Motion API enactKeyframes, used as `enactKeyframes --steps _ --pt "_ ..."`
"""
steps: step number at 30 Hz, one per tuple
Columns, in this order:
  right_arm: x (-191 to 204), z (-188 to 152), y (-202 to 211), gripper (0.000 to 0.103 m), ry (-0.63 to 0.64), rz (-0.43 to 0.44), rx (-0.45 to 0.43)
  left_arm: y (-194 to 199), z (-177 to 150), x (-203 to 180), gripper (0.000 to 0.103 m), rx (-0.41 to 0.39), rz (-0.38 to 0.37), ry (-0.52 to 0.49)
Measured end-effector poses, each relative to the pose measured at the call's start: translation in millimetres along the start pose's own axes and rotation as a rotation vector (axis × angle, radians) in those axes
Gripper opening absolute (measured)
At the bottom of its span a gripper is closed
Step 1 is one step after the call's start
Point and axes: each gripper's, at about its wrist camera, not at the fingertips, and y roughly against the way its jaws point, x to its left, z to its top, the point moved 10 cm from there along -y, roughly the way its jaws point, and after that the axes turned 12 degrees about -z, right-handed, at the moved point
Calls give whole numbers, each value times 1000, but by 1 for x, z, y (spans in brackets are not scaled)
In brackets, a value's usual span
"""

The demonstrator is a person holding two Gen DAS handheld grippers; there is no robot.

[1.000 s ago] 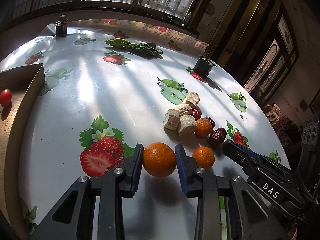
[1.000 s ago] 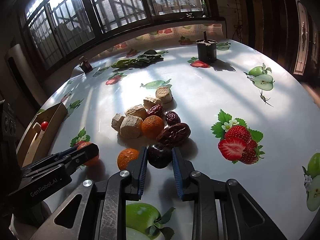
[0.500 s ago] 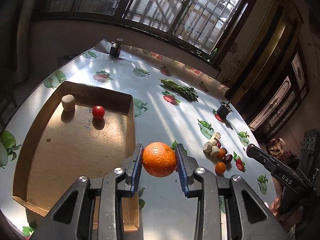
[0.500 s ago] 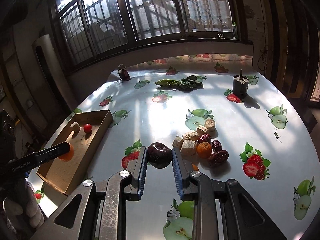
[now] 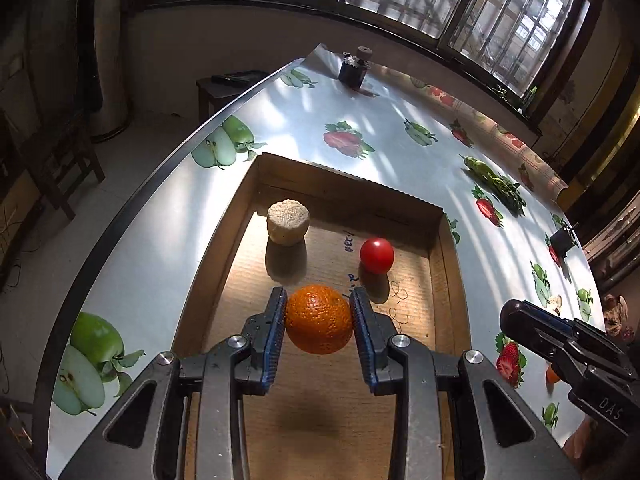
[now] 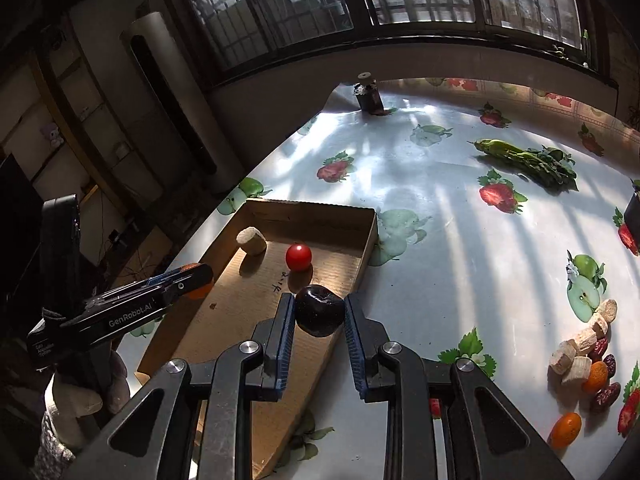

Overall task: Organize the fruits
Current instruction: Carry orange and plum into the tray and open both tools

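An orange [image 5: 319, 319] is being clamped in the left gripper [image 5: 319, 322] above the cardboard tray [image 5: 448, 280], near a tomato [image 5: 377, 255] and a beige chunk [image 5: 287, 222]. A dark fruit [image 6: 319, 310] is being pinched by the right gripper [image 6: 319, 320] over the tray's edge.

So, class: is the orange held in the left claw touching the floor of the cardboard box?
Apart. The left wrist view shows the orange clamped in the left claw, its shadow lying separate on the box floor.
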Motion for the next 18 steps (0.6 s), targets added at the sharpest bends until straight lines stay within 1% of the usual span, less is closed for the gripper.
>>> enactKeyframes --steps 2,5,8,12,16,18 --pt "13 -3 -28 27 22 3 46 -11 0 9 32 23 26 18" --pt "28 -6 -59 27 56 3 88 -22 -1 24 32 51 65 43" --pt "38 -10 -80 27 79 2 123 -30 -5 34 32 75 74 67" --pt "44 -13 -95 27 105 -14 143 -32 -5 38 32 68 56 88" --pt "45 -13 -99 27 107 -17 144 -31 -2 39 33 47 52 93" --pt "45 -14 -98 27 106 -21 141 -28 -1 40 37 33 47 101"
